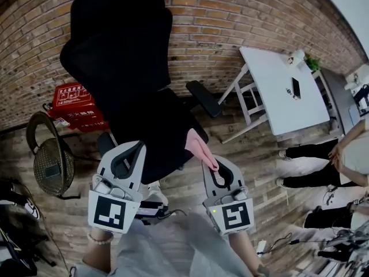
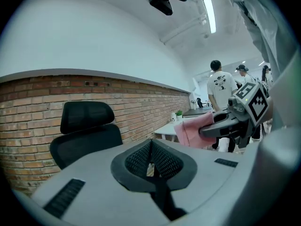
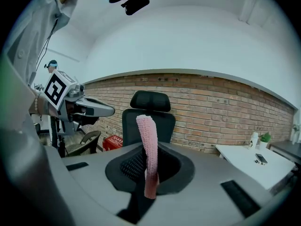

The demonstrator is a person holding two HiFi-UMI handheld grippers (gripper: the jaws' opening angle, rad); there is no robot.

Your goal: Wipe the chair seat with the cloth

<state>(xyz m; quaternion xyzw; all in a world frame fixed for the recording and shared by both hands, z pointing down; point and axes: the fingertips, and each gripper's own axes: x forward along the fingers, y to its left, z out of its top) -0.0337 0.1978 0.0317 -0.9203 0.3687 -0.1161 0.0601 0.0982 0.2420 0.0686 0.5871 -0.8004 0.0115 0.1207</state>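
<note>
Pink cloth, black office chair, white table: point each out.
pink cloth (image 3: 148, 140), right gripper view, middle of the strip
black office chair (image 1: 153, 123), head view, seat
white table (image 1: 271, 97), head view, bare top

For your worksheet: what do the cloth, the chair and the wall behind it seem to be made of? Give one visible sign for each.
Cloth: soft pink knit or terry, matte; fine looped ribs show.
Chair: probably black fabric or mesh; dull, no shine, weave unclear.
Wall: red brick, rough, with pale mortar lines.
</note>
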